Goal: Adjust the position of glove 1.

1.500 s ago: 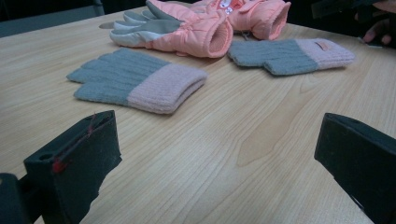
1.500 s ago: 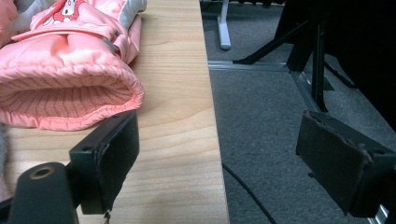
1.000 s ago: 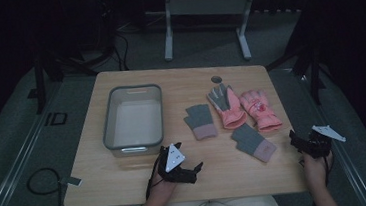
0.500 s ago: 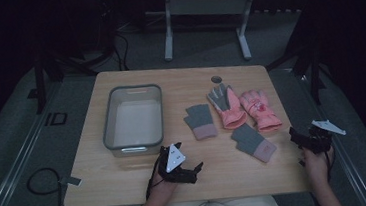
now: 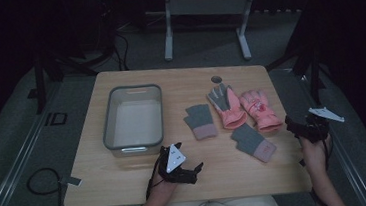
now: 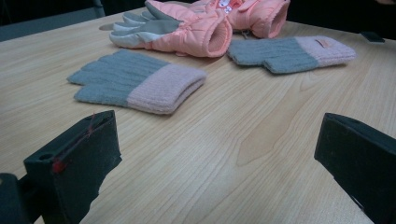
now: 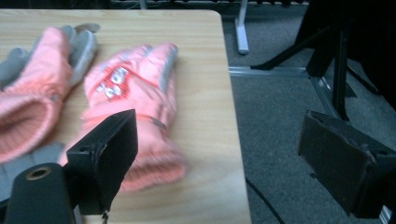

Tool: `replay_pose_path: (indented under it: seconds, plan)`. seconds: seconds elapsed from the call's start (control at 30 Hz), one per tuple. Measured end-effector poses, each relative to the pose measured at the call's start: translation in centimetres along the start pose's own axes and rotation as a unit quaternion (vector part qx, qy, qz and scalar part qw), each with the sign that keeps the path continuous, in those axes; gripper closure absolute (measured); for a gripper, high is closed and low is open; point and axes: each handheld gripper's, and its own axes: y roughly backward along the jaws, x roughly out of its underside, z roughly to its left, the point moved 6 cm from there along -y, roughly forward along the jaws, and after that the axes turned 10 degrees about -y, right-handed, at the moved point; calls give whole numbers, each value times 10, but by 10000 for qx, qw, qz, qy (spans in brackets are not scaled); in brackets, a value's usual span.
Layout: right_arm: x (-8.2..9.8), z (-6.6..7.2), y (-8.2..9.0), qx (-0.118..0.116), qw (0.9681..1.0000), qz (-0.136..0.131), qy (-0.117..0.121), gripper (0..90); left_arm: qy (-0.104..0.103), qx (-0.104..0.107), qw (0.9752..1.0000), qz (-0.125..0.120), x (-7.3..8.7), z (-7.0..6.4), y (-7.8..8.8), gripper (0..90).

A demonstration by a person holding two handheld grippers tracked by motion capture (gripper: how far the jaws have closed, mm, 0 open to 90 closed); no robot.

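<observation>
At the desk's near edge the left gripper (image 5: 193, 171) rests low over the light wooden desk (image 5: 179, 85), jaws spread wide with nothing between them. The right gripper (image 5: 293, 127) hovers at the desk's right edge, jaws likewise wide apart and empty. Just ahead of the left gripper lie two grey knitted gloves with pink cuffs, one (image 6: 140, 83) near the middle, the other (image 6: 293, 52) closer to the right edge. Beyond them two pink padded winter gloves (image 5: 244, 107) lie side by side. A clear plastic rectangular bin (image 5: 133, 119) sits toward the left edge.
</observation>
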Motion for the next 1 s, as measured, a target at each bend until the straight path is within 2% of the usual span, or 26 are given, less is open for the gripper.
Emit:
replay_pose_path:
  seconds: [0.13, 0.27, 0.33, 0.43, 0.47, 0.53, 0.67, 0.7, 0.73, 0.8, 1.0]
  plan:
    - [-13, 10, 0, -93, 9999, 35, 82, 140, -1, -3, 10000, 0, 0, 0, 0, 0]
    - [-27, 17, 0, -310, 9993, 205, -16, 167, -11, -5, 10000, 2, 0, 0, 0, 0]
    - [-36, 22, 0, -356, 9992, 196, -70, 166, -6, -4, 10000, 2, 0, 0, 0, 0]
    - [-44, 28, -1, -359, 9992, 161, 8, 156, -7, -3, 10000, 2, 0, 0, 0, 0]
    - [-52, 37, -1, -433, 9989, 141, 93, 133, 6, -1, 10000, 3, 0, 0, 0, 0]
    - [-57, 46, -3, -565, 9981, 253, 72, 129, 18, 13, 10000, -11, 0, 0, 0, 0]
    - [-65, 67, -8, -726, 9969, 245, 193, 119, 11, -5, 10000, -7, 0, 0, 0, 0]
    - [-68, 78, -9, -915, 9953, 245, 183, 118, -1, -5, 10000, 3, 0, 0, 0, 0]
    - [-68, 78, -9, -915, 9953, 245, 183, 118, -7, -6, 10000, 4, 0, 0, 0, 0]
    - [-70, 89, -13, -986, 9943, 281, 303, 117, 9, -4, 10000, 9, 0, 0, 0, 0]
    - [-75, 119, -19, -1352, 9887, 309, 567, 143, -6, -11, 10000, 15, 0, 0, 0, 0]
